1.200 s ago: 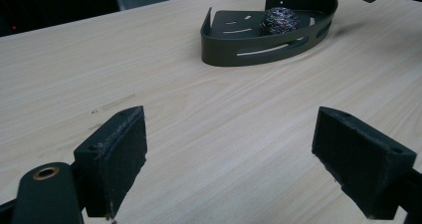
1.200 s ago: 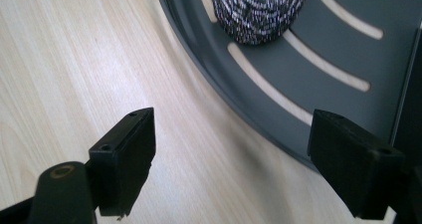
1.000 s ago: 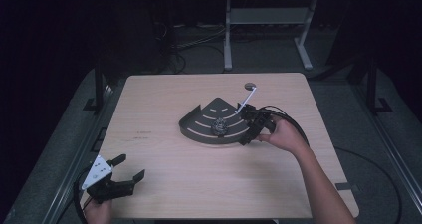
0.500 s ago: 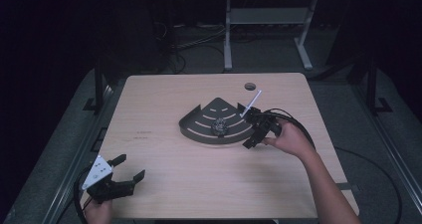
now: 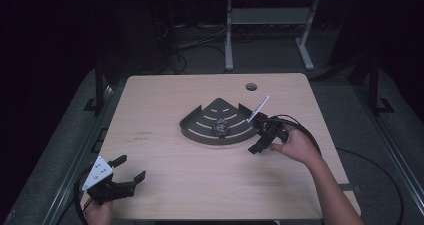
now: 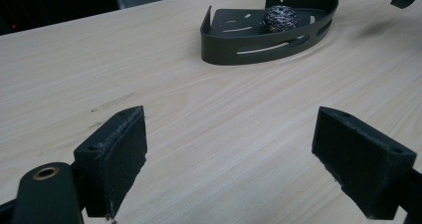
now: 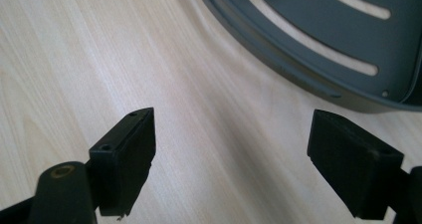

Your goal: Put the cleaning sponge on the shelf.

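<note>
high view: my right hand-held gripper [image 5: 260, 141] sits just beside the right end of the dark corner tray [image 5: 200, 130], low over the worktop [image 5: 160, 100].
right hand-held gripper state: my jaws stand wide with nothing between them; bare wood lies under the gap.
right gripper view: the tray's curved slotted wall [image 7: 298, 50] crosses the upper right, close ahead of my 2 pads [image 7: 129, 159] and apart from them.
tray: fan-shaped, dark grey, with slots in floor and wall, near the middle of the worktop, its curved side toward me.
steel scourer: a round wire ball [image 5: 220, 128] lies inside the tray, near the curved wall.
left gripper view: tray [image 6: 239, 45] and scourer [image 6: 280, 19] lie well ahead of my left jaws.
left hand-held gripper: [image 5: 127, 172] near the front left corner of the worktop, well apart from the tray, jaws wide and holding nothing.
worktop: pale wood, with 1 round hole [image 5: 251, 87] near the far edge.
</note>
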Tool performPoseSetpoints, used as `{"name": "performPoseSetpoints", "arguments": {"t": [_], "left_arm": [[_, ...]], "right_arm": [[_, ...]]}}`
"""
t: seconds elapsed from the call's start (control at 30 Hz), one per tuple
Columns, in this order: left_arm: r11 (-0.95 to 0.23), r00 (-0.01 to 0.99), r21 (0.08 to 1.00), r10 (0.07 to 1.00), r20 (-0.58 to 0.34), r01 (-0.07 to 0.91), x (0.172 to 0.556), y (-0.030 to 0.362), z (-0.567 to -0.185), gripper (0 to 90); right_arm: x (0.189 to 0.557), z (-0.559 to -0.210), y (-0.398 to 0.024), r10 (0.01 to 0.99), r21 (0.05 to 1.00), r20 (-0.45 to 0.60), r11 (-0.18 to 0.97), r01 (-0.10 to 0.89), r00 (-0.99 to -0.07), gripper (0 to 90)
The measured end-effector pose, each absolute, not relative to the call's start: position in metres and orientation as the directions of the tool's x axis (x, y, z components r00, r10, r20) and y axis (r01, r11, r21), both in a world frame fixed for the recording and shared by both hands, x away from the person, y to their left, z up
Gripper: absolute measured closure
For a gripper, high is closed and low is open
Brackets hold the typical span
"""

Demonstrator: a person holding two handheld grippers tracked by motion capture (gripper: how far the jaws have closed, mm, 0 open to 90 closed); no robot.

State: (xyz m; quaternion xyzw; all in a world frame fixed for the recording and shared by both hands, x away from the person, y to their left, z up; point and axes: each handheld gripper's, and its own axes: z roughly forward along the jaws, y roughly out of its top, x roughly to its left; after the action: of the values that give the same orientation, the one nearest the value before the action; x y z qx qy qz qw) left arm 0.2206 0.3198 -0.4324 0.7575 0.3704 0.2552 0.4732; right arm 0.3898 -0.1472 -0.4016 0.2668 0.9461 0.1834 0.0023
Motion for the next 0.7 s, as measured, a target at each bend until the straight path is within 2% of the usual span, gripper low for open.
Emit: {"name": "performPoseSetpoints", "arguments": {"t": [0.7], "left_arm": [[-0.283, 0.599, 0.905, 0.8, 0.041, 0.317, 0.221, 0.317, -0.433, 13.5]], "right_arm": [[0.368, -0.417, -0.17, 0.523, 0.353, 0.113, 0.773, 0.526, -0.845, 18.5]]}}
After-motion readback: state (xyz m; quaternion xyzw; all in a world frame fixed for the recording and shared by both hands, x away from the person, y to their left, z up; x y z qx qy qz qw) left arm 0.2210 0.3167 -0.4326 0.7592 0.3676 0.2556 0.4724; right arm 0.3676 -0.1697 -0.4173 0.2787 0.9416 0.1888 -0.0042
